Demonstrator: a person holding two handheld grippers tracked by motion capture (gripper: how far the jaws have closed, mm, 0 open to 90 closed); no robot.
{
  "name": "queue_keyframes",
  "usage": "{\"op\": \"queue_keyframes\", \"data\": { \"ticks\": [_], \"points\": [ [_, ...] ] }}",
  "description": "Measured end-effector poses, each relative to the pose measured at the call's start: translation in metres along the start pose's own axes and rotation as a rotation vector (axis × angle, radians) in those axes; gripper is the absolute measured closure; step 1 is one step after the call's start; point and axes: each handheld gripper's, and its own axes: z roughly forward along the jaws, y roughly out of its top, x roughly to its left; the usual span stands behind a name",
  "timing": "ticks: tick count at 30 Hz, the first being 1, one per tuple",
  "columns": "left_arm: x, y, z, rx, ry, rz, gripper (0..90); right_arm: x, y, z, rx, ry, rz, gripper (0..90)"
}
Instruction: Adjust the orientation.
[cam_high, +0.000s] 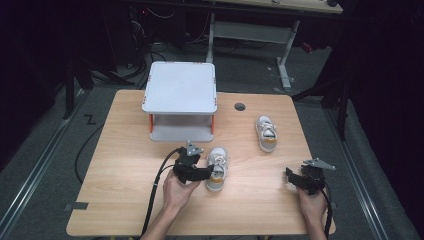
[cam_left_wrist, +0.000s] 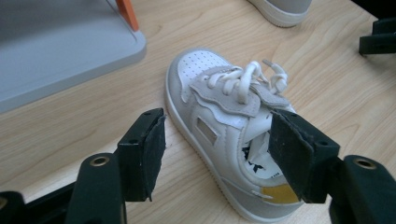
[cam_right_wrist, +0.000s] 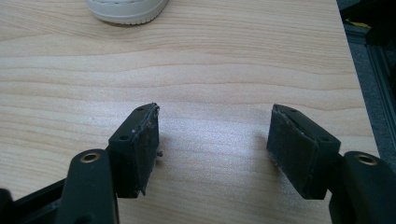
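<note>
Spanning most of the high view: wooden table (cam_high: 125, 200), light grain, small dark hole near its upper right. Grey two-tier stand (cam_high: 180, 87) with orange posts sits upper centre of that frame; its lower shelf shows at upper left in the left gripper view.

Near shoe (cam_high: 217, 168): small white sneaker, pale grey toe cap and heel, white laces, perforated toe, yellow-tan patch at the heel. Sits upright on its sole on the table, centre of the high view, just below the stand, toe pointing up-frame. Second shoe (cam_high: 266, 133), same make, lies right of centre, well apart from the first.

Left gripper (cam_left_wrist: 217, 154): jaws apart, straddling the heel end of the near shoe. Right-hand pad sits over the shoe's collar opening; left-hand pad is clear of the sidewall, with wood visible between. Shoe not clamped.

Right gripper (cam_right_wrist: 212, 149): lower right of the high view, jaws apart over bare wood, nothing between them.
</note>
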Motion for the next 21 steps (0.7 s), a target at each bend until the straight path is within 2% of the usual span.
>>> {"op": "queue_keyframes", "data": {
  "ticks": [7,10,15,21],
  "points": [
    [0.02,-0.005,-0.018,-0.052,0.015,-0.038,35.0,0.0,0.0,0.0,-0.002,0.0,-0.002,34.2],
    [0.026,-0.007,-0.022,-0.061,0.021,-0.047,34.6,0.0,0.0,0.0,-0.002,0.0,-0.002,34.2],
    [0.039,-0.014,-0.032,-0.088,0.02,-0.092,33.9,0.0,0.0,0.0,-0.002,0.0,-0.002,34.2],
    [0.052,-0.024,-0.04,-0.1,0.036,-0.122,33.3,0.0,0.0,0.0,-0.002,0.0,-0.002,34.2]
  ]
}}
